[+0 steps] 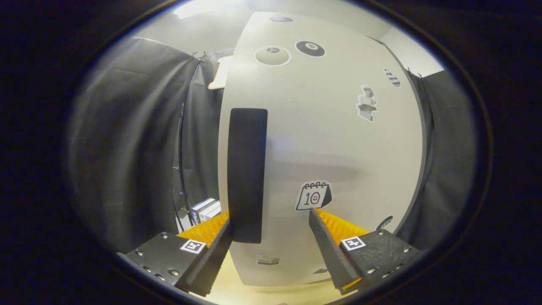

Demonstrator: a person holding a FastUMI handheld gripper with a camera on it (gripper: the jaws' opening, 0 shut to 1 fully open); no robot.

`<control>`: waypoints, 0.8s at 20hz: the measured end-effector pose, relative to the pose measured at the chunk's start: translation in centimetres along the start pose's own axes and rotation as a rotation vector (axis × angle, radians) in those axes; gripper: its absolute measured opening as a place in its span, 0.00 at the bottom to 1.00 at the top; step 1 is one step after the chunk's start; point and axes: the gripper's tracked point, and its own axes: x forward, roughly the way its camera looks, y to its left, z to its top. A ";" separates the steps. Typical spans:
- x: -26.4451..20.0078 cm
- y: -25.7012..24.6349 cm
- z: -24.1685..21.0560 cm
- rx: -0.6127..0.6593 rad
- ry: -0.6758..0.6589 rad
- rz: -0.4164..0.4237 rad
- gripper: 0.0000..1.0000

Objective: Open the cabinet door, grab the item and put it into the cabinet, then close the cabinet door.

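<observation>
A white cabinet door [330, 140] with several stickers stands close in front of me. Its tall dark handle [247, 173] runs down the door's left side. My gripper [270, 218] is open, its fingers spread wide right at the door. The left fingertip [224, 222] sits at the handle's lower left edge, at the door's free edge. The right fingertip [314, 214] lies against the door face just under a calendar sticker [313, 195]. The handle's lower end is between the fingers. Past the door's left edge stands a white and blue box [204, 210].
Black cloth walls [127, 140] hang to the left and right of the cabinet. A light wooden tabletop [262, 292] shows below the door, between the fingers. A pale board [220, 74] shows behind the door's upper left edge.
</observation>
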 end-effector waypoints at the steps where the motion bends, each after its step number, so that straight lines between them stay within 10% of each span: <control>1: 0.2 0.0 0.1 0.007 -0.009 -0.017 1.00; 16: 0.5 0.0 0.3 0.009 -0.058 -0.164 1.00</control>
